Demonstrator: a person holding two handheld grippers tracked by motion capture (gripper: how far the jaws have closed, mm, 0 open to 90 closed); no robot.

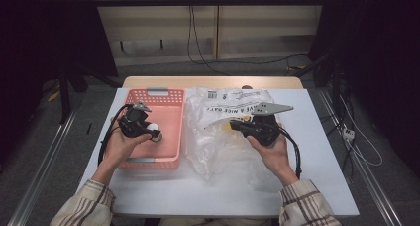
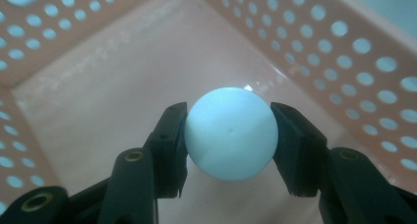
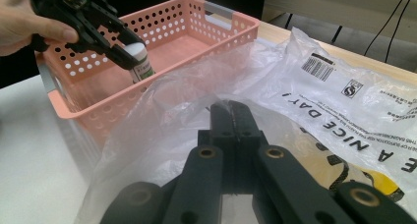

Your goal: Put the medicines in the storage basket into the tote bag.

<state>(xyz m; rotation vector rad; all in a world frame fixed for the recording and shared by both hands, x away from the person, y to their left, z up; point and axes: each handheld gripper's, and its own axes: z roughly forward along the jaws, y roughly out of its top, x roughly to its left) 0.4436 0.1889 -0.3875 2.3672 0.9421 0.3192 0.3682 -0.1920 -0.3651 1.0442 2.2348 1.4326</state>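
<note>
The left gripper (image 2: 228,135) has its two black jaws clamped on the rounded white top of a small bottle (image 2: 230,131), one pad pressed against each flank, with the cap bulging up between them. Seen from the right gripper view, the same bottle (image 3: 139,62) hangs upright from those jaws, its labelled body pointing down into the pink basket (image 3: 216,22), above the basket floor and near its front wall. In the high view the left gripper (image 1: 148,132) sits over the right half of the basket (image 1: 168,99), whose perforated walls rise on all sides of the bottle. The right gripper (image 3: 230,118) has its jaws shut together, pinching a fold of the clear plastic bag (image 3: 314,86) between the tips; the film lifts into a ridge at the pinch. The bag (image 1: 218,137) lies crumpled on the table (image 1: 327,181) just beside the basket's right wall, spreading from the middle toward the far edge, its printed lettering and barcode label facing up. The basket stands on the left half of the table, close to the far edge. The person's hands hold each gripper from the near edge, checked sleeves showing at the near corners.
</note>
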